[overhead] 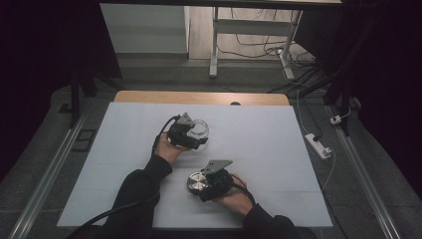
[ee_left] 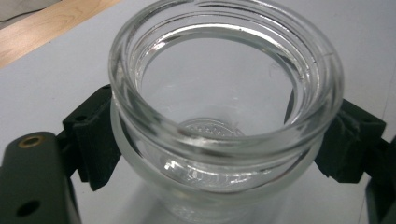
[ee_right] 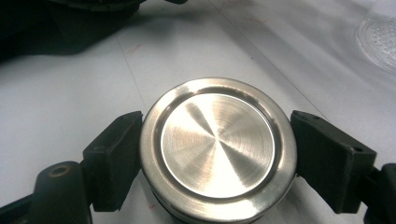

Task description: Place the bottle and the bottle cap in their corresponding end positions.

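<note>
A clear glass jar (ee_left: 224, 116) with an open mouth sits between the black jaws of my left gripper (ee_left: 219, 144), whose pads (ee_left: 95, 144) press its neck on both sides. From above, the glass jar (overhead: 200, 130) lies near the middle of the white table cover, with the left gripper (overhead: 191, 134) shut around it. A round brushed-steel lid (ee_right: 218, 147) is clamped at its rim by my right gripper (ee_right: 219, 161). In the high view the steel lid (overhead: 197, 182) rests low over the mat, in front of the jar, with the right gripper (overhead: 201, 185) closed on it.
The white table cover (overhead: 124, 149) tops a wooden table whose far edge (overhead: 199, 97) shows bare. A white power strip (overhead: 318, 145) lies on the floor to the right. A desk frame (overhead: 214, 45) and cables stand beyond the table.
</note>
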Demonstrator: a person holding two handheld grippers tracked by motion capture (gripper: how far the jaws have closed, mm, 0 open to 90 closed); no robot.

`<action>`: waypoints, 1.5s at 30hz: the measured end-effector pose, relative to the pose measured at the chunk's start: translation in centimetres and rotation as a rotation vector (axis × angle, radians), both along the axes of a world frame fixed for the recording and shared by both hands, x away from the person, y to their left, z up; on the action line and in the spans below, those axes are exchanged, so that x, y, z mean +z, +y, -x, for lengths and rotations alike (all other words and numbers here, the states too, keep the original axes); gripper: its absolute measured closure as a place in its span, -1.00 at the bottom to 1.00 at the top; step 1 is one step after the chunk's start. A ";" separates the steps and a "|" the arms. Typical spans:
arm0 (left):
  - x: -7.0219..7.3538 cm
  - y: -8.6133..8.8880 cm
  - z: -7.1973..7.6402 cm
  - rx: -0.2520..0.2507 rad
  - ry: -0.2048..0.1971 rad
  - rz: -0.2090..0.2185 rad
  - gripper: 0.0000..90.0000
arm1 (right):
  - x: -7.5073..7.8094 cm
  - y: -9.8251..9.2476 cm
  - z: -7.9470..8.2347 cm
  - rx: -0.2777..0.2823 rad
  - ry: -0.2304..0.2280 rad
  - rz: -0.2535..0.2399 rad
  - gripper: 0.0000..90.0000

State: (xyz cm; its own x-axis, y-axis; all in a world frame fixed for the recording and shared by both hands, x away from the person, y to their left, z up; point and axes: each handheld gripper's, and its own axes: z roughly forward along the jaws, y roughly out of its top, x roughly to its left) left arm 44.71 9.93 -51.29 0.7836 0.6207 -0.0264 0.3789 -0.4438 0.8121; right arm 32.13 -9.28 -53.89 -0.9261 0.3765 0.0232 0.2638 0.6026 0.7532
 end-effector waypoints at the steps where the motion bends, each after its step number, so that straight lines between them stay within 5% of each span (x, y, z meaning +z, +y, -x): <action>1: 0.0 0.0 0.0 0.000 -0.002 0.001 -0.66 | 0.0 0.0 0.0 -0.001 0.000 0.004 -0.57; 12: 0.0 0.0 -0.1 0.002 0.007 0.002 -0.68 | -0.1 0.3 0.1 -0.006 -0.004 0.041 -0.60; 24: 0.3 0.3 0.3 0.007 0.048 0.003 -0.84 | 0.9 -0.2 0.1 -0.022 0.013 -0.017 -0.72; 35: 0.5 1.2 1.4 0.025 0.068 -0.052 -0.91 | 1.7 -0.6 0.3 -0.027 0.026 -0.041 -0.80; 45: 1.0 2.6 2.7 0.022 0.092 -0.010 -0.94 | 2.5 -1.3 0.4 -0.036 0.046 -0.073 -0.81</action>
State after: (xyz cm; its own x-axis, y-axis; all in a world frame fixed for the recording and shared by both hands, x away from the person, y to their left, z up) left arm 42.03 12.55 -50.27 0.7641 0.6387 -0.0908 0.4614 -0.4426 0.7689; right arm 31.72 -10.55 -51.38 -0.9093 0.4054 0.0938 0.3195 0.5360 0.7814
